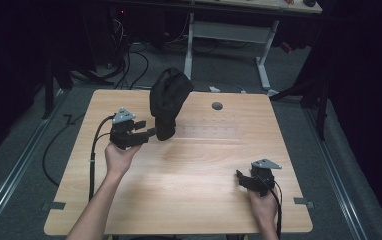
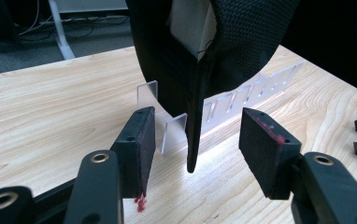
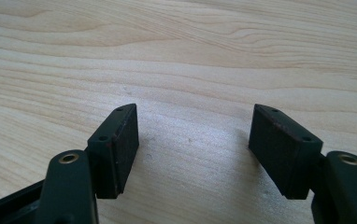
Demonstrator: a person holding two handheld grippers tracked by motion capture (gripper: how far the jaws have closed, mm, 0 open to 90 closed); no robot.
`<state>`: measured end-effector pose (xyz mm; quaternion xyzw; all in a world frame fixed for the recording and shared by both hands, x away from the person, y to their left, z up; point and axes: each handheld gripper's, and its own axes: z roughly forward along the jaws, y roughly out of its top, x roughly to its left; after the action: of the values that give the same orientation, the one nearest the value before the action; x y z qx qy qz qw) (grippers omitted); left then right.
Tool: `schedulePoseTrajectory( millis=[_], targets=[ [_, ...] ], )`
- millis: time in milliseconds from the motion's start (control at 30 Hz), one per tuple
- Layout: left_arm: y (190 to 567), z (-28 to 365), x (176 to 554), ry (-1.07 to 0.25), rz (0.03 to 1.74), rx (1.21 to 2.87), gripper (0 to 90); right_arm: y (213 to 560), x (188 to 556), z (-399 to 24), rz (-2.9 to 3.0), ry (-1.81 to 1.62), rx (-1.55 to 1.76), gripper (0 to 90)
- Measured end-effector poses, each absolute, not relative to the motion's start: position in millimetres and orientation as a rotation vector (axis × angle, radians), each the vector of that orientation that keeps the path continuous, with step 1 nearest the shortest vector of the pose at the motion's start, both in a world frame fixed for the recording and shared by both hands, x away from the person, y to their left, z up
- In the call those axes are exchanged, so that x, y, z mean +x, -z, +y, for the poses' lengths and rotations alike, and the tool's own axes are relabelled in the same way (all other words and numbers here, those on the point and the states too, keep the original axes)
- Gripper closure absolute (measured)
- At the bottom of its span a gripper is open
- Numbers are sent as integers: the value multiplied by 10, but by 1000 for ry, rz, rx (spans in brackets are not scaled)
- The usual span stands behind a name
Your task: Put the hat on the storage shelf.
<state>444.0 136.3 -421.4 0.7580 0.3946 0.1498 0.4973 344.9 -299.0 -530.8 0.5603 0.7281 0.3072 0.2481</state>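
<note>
The left gripper (image 1: 147, 133) is a black block with a grey three-cornered plate on top, and a black cable goes from it along the bare forearm; the right gripper (image 1: 240, 177) is of the same kind, with its own grey plate and black cable. In the left gripper view each black jaw has a flat dark pad with small screw holes on its edge, a brass-coloured ring at its base, and some red marks on the pads. The pads (image 3: 284, 149) in the right gripper view have the same shape and the same brass rings, and both forearms have no sleeves.
</note>
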Motion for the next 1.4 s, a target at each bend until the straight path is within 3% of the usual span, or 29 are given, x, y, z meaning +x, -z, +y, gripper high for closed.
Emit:
schedulePoseTrajectory(
  millis=[1400],
  targets=[
    [4223, 1651, 4070, -355, 985, 1832, 394, 5309, 3449, -2990, 1984, -836, 1526, 333]
  ],
)
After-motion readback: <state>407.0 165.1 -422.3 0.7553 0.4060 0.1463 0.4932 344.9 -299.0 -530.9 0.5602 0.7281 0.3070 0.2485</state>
